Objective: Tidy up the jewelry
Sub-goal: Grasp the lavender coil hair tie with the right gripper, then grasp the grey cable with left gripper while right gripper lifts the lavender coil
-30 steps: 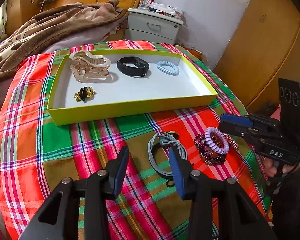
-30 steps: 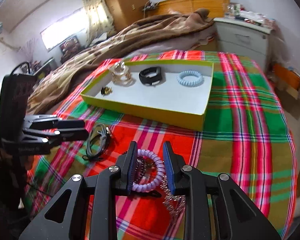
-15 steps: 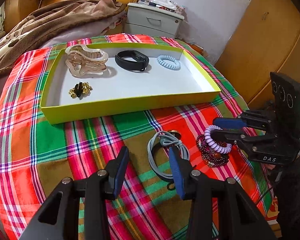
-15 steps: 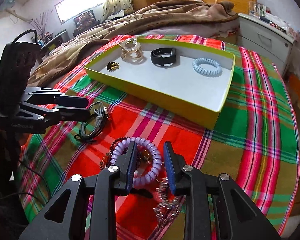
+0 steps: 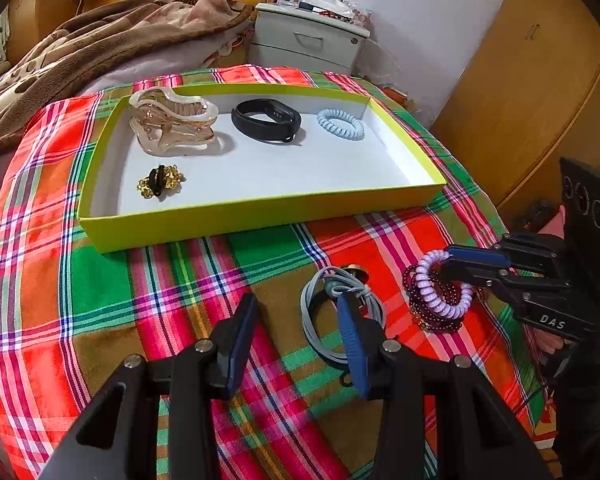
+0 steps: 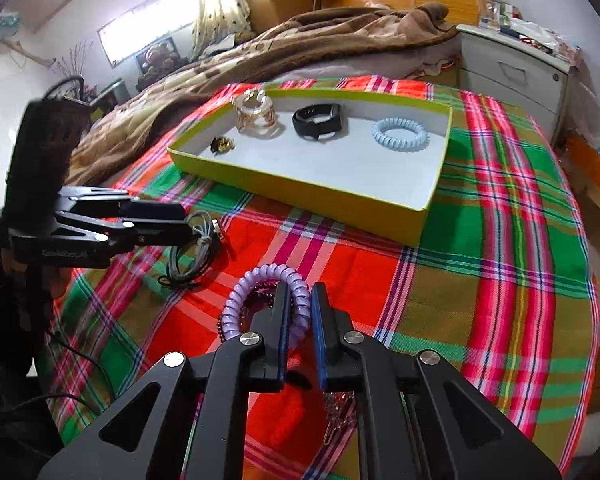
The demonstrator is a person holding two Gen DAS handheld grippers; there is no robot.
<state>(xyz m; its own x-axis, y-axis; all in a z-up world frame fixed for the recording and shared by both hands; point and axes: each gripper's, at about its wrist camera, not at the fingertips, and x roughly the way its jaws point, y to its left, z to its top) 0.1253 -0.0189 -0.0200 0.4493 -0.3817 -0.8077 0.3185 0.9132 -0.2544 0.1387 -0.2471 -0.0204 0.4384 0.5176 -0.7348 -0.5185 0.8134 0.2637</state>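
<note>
On the plaid-covered desk (image 5: pixel 100 300), seen from the left wrist, the left tongs (image 5: pixel 296 332) stand wide apart with nothing between them, over the cloth just beside a coiled grey cord (image 5: pixel 340 312). Farther back sits a yellow-green tray (image 5: pixel 260 216) with a white floor, holding a clear claw hair clip (image 5: pixel 172 124), a black wristband (image 5: pixel 266 120), a pale blue spiral hair tie (image 5: pixel 340 124) and a small gold-and-black clip (image 5: pixel 160 181). At the right, the right tongs (image 5: pixel 446 266) have just been closing and now pinch a lilac spiral hair tie (image 5: pixel 440 292), which lies over a dark red bead bracelet (image 5: pixel 428 316).

From the right wrist, the right tongs (image 6: pixel 300 304) are clamped on the lilac spiral hair tie (image 6: pixel 252 300), its coil squeezed between the blue pads, with the dark red bead bracelet (image 6: pixel 236 320) partly hidden under it. A silvery chain piece (image 6: pixel 338 412) shows below the jaws. The left tongs (image 6: pixel 180 222) reach in from the left beside the coiled grey cord (image 6: pixel 188 256). The tray (image 6: pixel 300 192) lies beyond, well apart from the held tie, the pale blue spiral hair tie (image 6: pixel 400 135) nearest its right wall.
</note>
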